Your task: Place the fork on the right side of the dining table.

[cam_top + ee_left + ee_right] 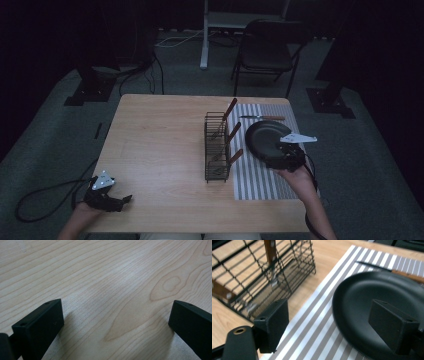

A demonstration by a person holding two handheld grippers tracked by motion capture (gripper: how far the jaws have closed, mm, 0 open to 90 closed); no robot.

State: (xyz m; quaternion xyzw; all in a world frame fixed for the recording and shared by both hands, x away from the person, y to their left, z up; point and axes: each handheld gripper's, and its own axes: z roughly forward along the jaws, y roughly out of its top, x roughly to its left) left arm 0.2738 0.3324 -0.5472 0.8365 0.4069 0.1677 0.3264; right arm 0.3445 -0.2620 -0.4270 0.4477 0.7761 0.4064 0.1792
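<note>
The plate (267, 141) is black and round, and it lies on the striped mat (260, 180) at the right side of the surface (160, 145). It looks hard and stiff, so it will not bend. It also looks smooth, so I think it could slip. If it is china it could break when it drops, but I cannot tell what it is made of. It is probably not heavy.

The best place to grab it is the rim, on the near side, with one jaw under the edge and one jaw on top. The middle is too flat and wide to pinch.

The right tongs (329, 327) are wide apart. One jaw sits over the plate's inside and the other jaw hangs over the mat, so the rim lies between them. They are not squeezing anything yet. I cannot tell if a jaw touches the plate.

The left tongs (115, 322) are wide apart too. They hold nothing. They sit low over bare wood at the near left corner, well apart from the plate.

Just left of the mat stands a wire rack (217, 147) with wooden-handled tools (229, 111) sticking up. A knife (262, 118) lies on the mat behind the plate. The plate is near both, so a careless lift could bump them.
</note>
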